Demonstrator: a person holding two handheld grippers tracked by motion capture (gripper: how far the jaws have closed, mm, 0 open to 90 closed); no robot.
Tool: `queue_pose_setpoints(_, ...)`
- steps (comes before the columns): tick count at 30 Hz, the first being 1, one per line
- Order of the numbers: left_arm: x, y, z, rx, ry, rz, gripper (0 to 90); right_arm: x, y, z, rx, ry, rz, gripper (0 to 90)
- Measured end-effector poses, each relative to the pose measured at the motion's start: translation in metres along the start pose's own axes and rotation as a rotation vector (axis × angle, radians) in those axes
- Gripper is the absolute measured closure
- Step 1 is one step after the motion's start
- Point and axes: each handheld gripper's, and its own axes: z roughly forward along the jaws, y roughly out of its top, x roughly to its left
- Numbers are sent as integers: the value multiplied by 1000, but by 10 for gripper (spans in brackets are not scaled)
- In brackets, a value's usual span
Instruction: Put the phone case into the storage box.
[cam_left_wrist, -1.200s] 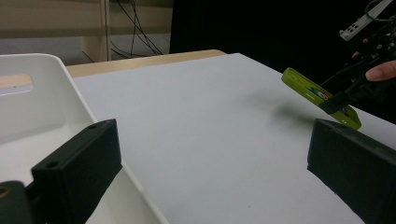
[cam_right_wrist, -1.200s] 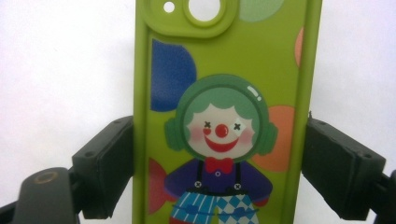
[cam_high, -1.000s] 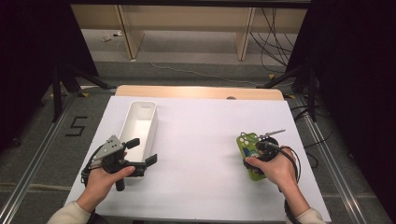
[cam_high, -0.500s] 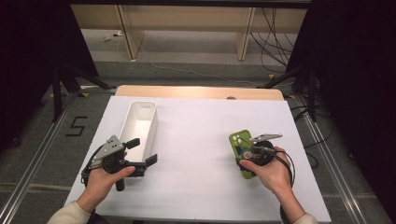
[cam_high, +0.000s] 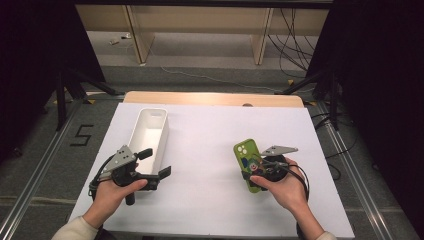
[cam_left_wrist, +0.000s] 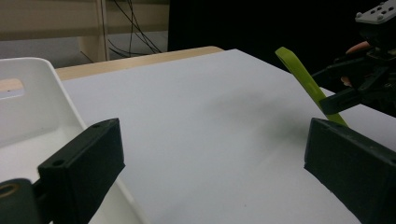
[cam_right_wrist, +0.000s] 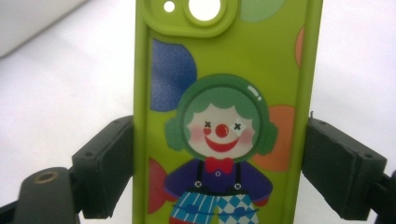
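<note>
A green phone case (cam_high: 247, 152) with a clown picture (cam_right_wrist: 219, 135) is clamped by its long edges in my right gripper (cam_high: 252, 172), right of the table's middle. The black pads (cam_right_wrist: 105, 163) press on both sides of it. In the left gripper view the case (cam_left_wrist: 303, 77) stands tilted, its upper end off the white table top, with the right gripper (cam_left_wrist: 355, 88) behind it. My left gripper (cam_high: 156, 163) is open with nothing between its jaws and sits beside the near end of a white bin (cam_high: 150, 132), pointing toward the right.
The long white bin (cam_left_wrist: 28, 107) lies at the left of the white table (cam_high: 210, 130). A wooden strip (cam_high: 215, 98) runs along the table's far edge. Dark stands and cables sit on the floor beyond.
My right gripper has carried the green phone case leftward, toward the table's middle. The left hand has kept still.
</note>
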Motion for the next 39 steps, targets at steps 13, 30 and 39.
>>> queue_pose_setpoints(13, -20, 11, 20, 35, -61, 10, 107, 20, 2, 8, -34, 65, -46, 166)
queue_pose_setpoints(30, -42, 25, 60, 72, -128, 26, 148, 40, 6, 14, -79, 97, -64, 166)
queue_pose_setpoints(39, -44, 29, 71, 79, -130, 29, 152, 45, 6, 16, -87, 120, -59, 166)
